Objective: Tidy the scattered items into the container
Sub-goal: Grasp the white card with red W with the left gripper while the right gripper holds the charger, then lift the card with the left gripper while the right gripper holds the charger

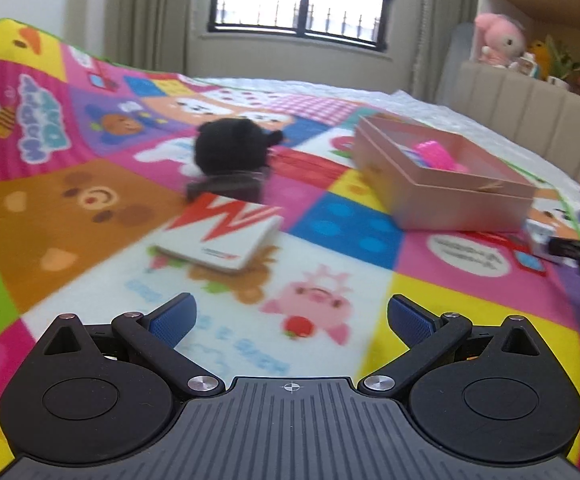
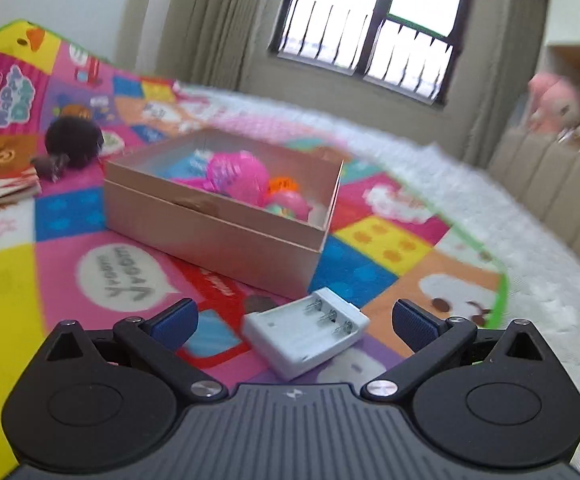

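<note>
A pink cardboard box (image 2: 217, 232) stands on the colourful play mat and holds pink and orange toys (image 2: 237, 176). It also shows in the left wrist view (image 1: 458, 204). A white battery charger (image 2: 306, 330) lies just in front of my open, empty right gripper (image 2: 296, 318). My left gripper (image 1: 290, 318) is open and empty above the mat. Ahead of it lie a white card pack with a red W (image 1: 219, 236) and a black fluffy toy (image 1: 229, 148) on a dark clear block.
The play mat (image 1: 69, 208) covers a white quilted bed. A beige padded headboard (image 1: 530, 112) with plush toys runs along the right. The right gripper's black tip shows at the left view's right edge (image 1: 578, 250). A window is behind.
</note>
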Demonstrator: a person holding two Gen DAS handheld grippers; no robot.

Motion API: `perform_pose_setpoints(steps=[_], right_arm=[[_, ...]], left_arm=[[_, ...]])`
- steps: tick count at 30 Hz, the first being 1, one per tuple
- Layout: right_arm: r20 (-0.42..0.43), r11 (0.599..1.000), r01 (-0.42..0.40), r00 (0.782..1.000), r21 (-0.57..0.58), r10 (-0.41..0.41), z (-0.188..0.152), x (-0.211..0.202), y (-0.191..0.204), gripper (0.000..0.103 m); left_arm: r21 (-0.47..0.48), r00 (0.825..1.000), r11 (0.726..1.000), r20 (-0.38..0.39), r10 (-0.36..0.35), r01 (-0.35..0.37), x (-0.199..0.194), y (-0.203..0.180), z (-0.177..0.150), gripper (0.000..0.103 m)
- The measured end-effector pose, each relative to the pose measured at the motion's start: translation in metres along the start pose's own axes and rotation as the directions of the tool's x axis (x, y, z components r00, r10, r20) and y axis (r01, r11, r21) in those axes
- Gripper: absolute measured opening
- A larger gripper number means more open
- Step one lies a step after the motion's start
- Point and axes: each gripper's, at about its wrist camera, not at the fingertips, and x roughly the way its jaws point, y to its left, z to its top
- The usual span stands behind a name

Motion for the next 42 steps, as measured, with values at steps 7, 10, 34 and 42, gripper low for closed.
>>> perform_pose_setpoints(steps=[7, 10, 34, 42], right_arm=[[-0.095, 0.981, -0.185, 0.977, 0.052, 0.189, 0.012, 0.061, -0.038, 0.103], [-0.122, 0.961, -0.272, 0.954, 0.038, 0.275, 0.015, 0.073, -0.045, 0.103], [-0.024, 0.954, -0.284, 0.957, 0.092, 0.288, -0.031, -0.008, 0.040, 0.103], [0.001, 0.952, -0.290, 0.956, 0.101, 0.292, -0.036, -0.008, 0.041, 0.103]], left_arm=[[0.015, 1.000, 1.000, -0.020, 0.009, -0.009, 0.004, -0.001, 0.009, 0.103], [0.000, 0.999, 1.000, -0.032, 0.007, -0.007, 0.006, 0.004, 0.011, 0.103], [0.095, 0.992, 0.994, -0.106, 0.071, -0.061, 0.086, 0.048, 0.048, 0.093], [0.211, 0.974, 0.956, -0.142, -0.177, 0.204, 0.040, -0.023, 0.025, 0.092]])
